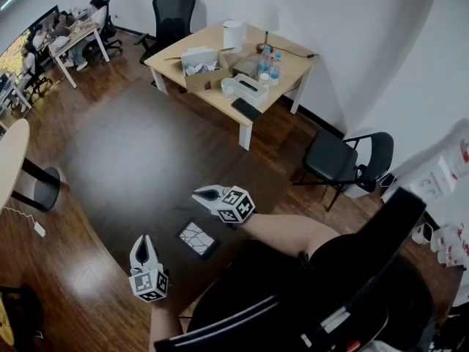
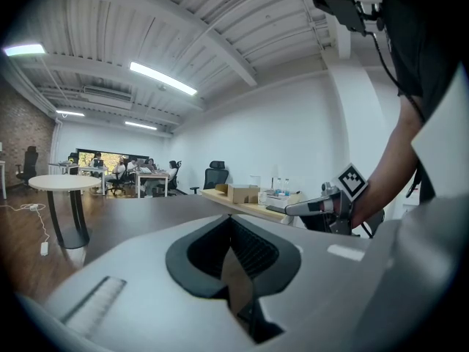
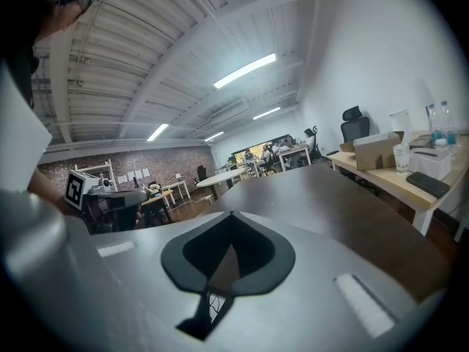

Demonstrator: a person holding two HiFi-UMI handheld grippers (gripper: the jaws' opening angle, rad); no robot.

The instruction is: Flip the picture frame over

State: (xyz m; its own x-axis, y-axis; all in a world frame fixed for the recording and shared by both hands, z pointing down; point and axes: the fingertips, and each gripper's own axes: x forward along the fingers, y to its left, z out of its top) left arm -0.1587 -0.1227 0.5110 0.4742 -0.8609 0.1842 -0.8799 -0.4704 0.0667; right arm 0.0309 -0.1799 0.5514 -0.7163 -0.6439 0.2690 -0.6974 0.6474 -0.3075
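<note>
The left gripper [image 1: 143,240] and the right gripper [image 1: 198,193] both had their jaws pressed fully together with nothing between them, held low over the near part of the dark table [image 1: 139,152]. The picture frame [image 1: 198,239] lay flat on that table between the two, its pale, dark-lined side up, touching neither. Well beyond stood a wooden desk [image 1: 293,66] carrying a cardboard box [image 1: 201,72], water bottles [image 1: 271,63] and a white tray [image 1: 245,88], with a black office chair [image 1: 174,13] behind it and another chair [image 1: 341,160] off to the right
</note>
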